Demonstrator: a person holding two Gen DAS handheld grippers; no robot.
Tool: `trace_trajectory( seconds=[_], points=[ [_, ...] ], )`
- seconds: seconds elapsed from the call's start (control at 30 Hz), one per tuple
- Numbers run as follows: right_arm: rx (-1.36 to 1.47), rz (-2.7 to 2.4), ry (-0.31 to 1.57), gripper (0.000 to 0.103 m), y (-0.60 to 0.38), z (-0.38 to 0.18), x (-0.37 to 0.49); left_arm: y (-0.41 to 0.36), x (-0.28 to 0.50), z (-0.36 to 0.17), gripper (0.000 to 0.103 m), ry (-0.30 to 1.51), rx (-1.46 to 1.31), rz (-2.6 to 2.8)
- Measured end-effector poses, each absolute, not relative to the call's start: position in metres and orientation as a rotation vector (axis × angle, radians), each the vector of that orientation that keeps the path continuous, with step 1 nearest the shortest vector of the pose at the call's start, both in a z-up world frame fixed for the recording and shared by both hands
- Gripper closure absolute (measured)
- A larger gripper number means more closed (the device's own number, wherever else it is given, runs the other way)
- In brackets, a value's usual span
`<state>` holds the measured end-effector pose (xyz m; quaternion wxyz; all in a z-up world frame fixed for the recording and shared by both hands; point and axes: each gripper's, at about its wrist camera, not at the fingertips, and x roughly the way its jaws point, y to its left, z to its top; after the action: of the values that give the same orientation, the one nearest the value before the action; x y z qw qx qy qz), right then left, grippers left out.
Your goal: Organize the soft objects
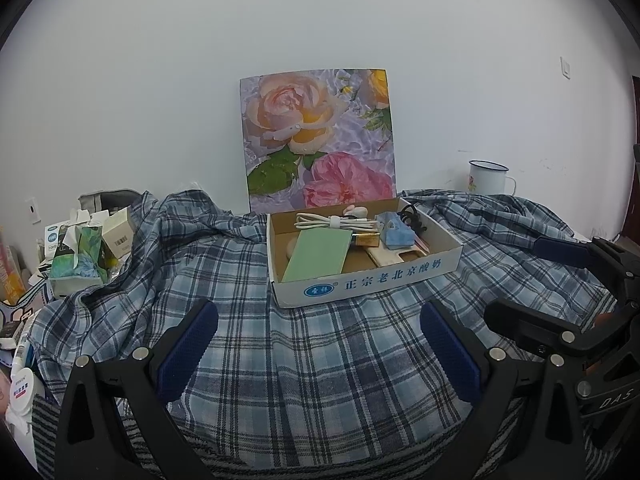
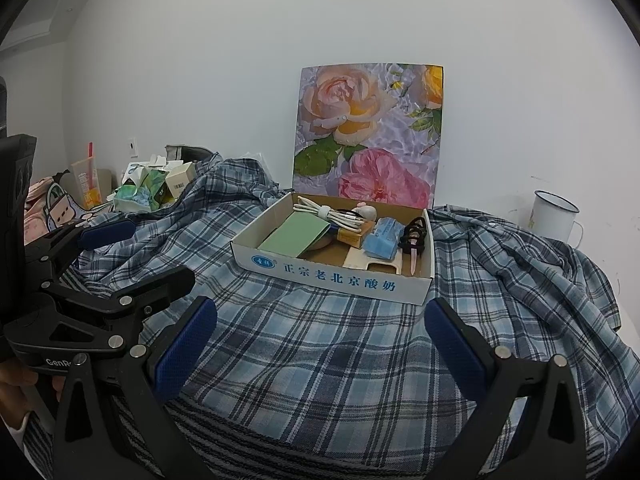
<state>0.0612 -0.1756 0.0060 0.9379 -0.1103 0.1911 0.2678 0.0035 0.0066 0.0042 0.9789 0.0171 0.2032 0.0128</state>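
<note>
A blue-and-white plaid shirt (image 1: 320, 360) (image 2: 320, 360) lies spread and wrinkled over the table. On it stands a shallow cardboard box (image 1: 360, 282) (image 2: 332, 276) that holds a coiled white cable (image 1: 336, 222), a green pad (image 1: 316, 256), a blue tissue pack (image 2: 382, 240), a black clip (image 2: 414, 234) and a beige phone case. My left gripper (image 1: 320, 312) (image 2: 162, 250) hovers open over the shirt, short of the box. My right gripper (image 2: 320, 308) (image 1: 514, 278) is open beside it, just right of the left one. Nothing sits between either pair of fingers.
A flower picture (image 1: 318, 140) leans on the white wall behind the box. A white enamel mug (image 2: 554, 216) stands at the back right. Tissue boxes and cartons (image 1: 80, 252) crowd the left side, with a drink cup (image 2: 90, 184) further left.
</note>
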Motion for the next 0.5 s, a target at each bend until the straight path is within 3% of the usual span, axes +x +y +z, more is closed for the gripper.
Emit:
trace_trajectory(
  seconds=[0.5],
  points=[
    [-0.227,0.548,0.395,0.0,-0.1746,0.0052,0.0622,0.0087,0.0035,0.0044,0.001,0.411,0.034,0.03]
  ],
)
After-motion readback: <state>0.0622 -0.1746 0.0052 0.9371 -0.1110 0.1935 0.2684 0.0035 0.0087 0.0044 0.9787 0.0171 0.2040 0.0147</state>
